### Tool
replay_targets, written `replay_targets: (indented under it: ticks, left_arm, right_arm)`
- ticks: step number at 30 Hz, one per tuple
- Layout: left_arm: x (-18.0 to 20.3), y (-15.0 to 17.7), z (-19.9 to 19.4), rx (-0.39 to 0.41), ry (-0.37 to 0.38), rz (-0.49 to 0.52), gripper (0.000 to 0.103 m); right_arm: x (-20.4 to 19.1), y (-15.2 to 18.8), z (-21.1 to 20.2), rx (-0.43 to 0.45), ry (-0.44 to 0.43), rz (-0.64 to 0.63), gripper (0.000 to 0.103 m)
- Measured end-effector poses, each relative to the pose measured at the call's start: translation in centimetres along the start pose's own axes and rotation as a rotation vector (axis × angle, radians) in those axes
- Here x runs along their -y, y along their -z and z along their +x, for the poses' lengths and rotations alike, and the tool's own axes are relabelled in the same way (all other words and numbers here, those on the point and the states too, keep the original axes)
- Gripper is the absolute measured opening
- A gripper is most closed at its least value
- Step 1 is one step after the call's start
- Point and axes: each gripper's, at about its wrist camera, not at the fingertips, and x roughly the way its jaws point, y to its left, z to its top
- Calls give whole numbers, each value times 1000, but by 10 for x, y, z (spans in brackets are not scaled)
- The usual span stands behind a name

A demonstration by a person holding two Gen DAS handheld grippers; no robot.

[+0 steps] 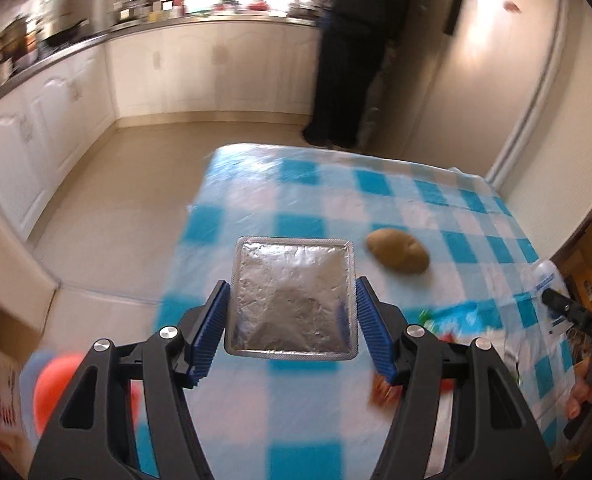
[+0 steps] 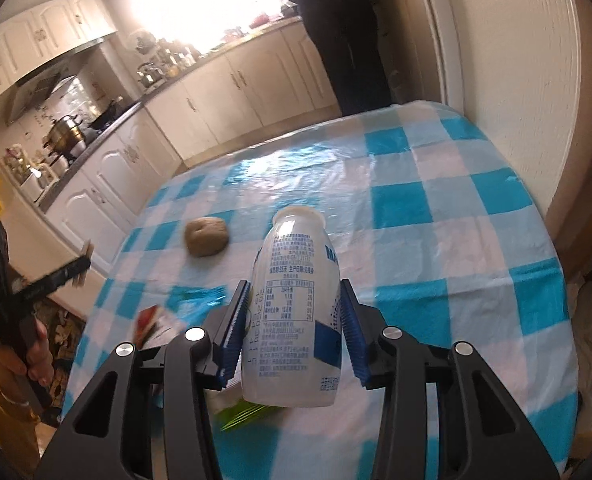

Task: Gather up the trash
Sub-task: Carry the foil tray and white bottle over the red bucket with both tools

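My left gripper [image 1: 292, 283] is shut on a square silver foil packet [image 1: 292, 300], held flat by its two side edges above the table. My right gripper [image 2: 294, 283] is shut on a white plastic bottle [image 2: 292, 312] with blue print, which is lifted off the cloth and tilted away from me. The bottle [image 1: 545, 276] also shows at the right edge of the left wrist view. Loose wrappers lie under the bottle: a red one [image 2: 148, 320], a blue one [image 2: 200, 296] and a green one [image 2: 248, 416].
A blue-and-white checked cloth [image 2: 435, 208] covers the table. A brown lump like a potato [image 1: 397, 255] lies mid-table. A person in dark clothes [image 1: 355, 60] stands beyond the far edge by white cabinets [image 1: 200, 68]. A blurred orange-red object [image 1: 56, 384] sits low left.
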Motion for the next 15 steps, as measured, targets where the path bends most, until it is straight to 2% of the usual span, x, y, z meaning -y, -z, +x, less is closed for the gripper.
replay_targets:
  ticks: [9, 15]
  left_arm:
    - [-96, 74, -71, 13, -140, -195, 64]
    - [-151, 120, -107, 18, -218, -320, 64]
  right_arm:
    - [-83, 19, -35, 5, -136, -129, 45]
    - [-163, 39, -29, -83, -280, -251, 45]
